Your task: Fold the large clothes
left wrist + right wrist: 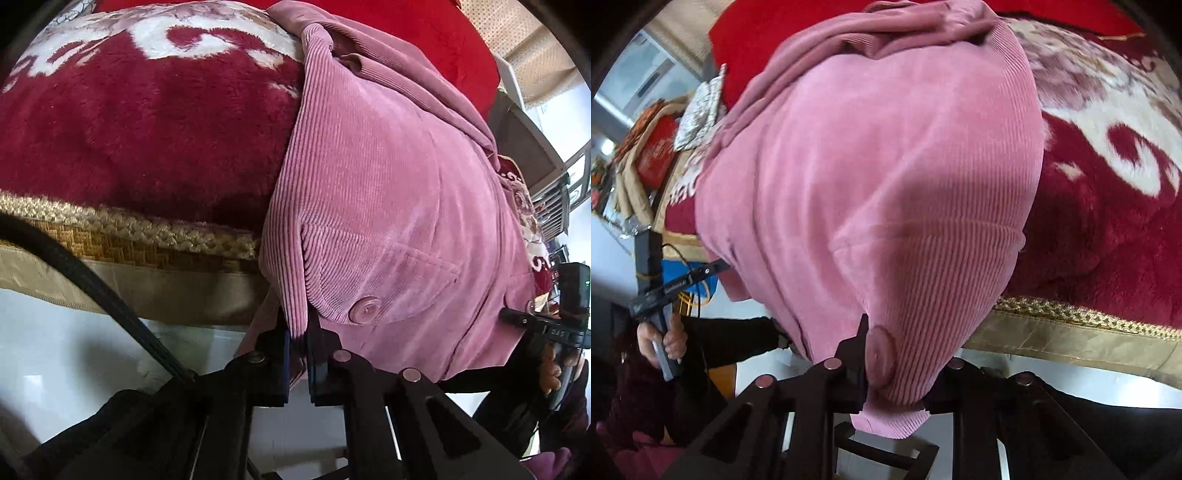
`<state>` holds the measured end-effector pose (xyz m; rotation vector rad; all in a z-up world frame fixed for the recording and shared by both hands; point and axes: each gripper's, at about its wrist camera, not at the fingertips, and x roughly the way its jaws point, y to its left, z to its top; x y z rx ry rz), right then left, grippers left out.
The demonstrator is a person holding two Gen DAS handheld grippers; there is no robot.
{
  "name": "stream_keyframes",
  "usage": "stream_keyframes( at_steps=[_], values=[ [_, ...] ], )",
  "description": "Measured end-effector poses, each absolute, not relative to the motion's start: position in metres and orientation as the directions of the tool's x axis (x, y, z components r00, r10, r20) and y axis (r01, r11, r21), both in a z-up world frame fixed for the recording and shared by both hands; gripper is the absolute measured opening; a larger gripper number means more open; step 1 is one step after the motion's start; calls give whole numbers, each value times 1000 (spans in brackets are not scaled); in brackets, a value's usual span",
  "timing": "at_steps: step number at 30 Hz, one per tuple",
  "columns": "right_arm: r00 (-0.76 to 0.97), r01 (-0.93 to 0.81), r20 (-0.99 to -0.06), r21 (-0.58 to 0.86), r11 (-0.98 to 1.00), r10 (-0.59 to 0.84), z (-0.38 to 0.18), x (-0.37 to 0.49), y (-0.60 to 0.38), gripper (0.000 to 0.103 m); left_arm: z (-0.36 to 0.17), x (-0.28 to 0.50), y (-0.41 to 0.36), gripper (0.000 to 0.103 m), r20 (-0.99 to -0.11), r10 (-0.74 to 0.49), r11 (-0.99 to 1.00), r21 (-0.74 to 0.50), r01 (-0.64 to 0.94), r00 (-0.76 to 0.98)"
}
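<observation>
A pink corduroy jacket lies on a red plush blanket, its hem hanging over the bed's front edge. My left gripper is shut on the jacket's lower left corner, beside a pink button below a pocket flap. In the right wrist view the same jacket fills the middle. My right gripper is shut on a bunched hem corner with a pink button against the left finger. The right gripper also shows at the right edge of the left wrist view.
The red and cream plush blanket covers the bed, with a gold braided trim along its front edge. A red pillow lies behind the jacket. Boxes and clutter stand beside the bed. White floor is below.
</observation>
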<state>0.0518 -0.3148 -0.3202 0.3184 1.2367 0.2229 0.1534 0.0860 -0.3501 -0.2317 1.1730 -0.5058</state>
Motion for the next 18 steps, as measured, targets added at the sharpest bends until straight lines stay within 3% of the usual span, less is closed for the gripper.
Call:
stream_keyframes(
  at_steps=[1,2,3,5,6,8,9,10,11,12,14,18],
  values=[
    [311,7,-890,354,935,335,-323,54,-317,26,-351,155,86,7,-826,-481,873,-419,250,293],
    [300,21,-896,348,937,326,-325,52,-318,27,-354,160,87,19,-836,-463,883,-406,235,294],
    [289,41,-901,348,936,322,-329,55,-320,33,-357,161,86,51,-849,-444,893,-394,217,286],
    [269,86,-900,378,922,344,-340,60,-322,67,-370,164,89,82,-886,-385,922,-354,160,258],
    [261,91,-894,398,913,363,-345,62,-322,82,-374,166,89,82,-894,-372,927,-344,149,250],
    [277,57,-891,390,919,361,-348,65,-312,75,-379,170,90,79,-895,-385,922,-360,144,227],
    [287,33,-895,364,931,340,-347,65,-307,47,-378,171,91,60,-884,-405,913,-379,149,232],
    [289,17,-903,337,941,318,-345,65,-301,25,-378,172,91,41,-880,-415,909,-387,157,230],
    [283,15,-905,336,942,318,-342,66,-298,24,-378,172,88,8,-882,-422,904,-391,174,209],
    [275,15,-906,339,941,322,-337,66,-296,16,-378,171,85,5,-880,-431,898,-398,186,199],
    [275,-20,-906,331,943,323,-319,64,-289,14,-366,167,81,4,-867,-452,887,-413,205,209],
    [366,-127,-823,418,900,434,-255,58,-291,12,-307,158,90,4,-693,-674,738,-617,272,258]
  ],
)
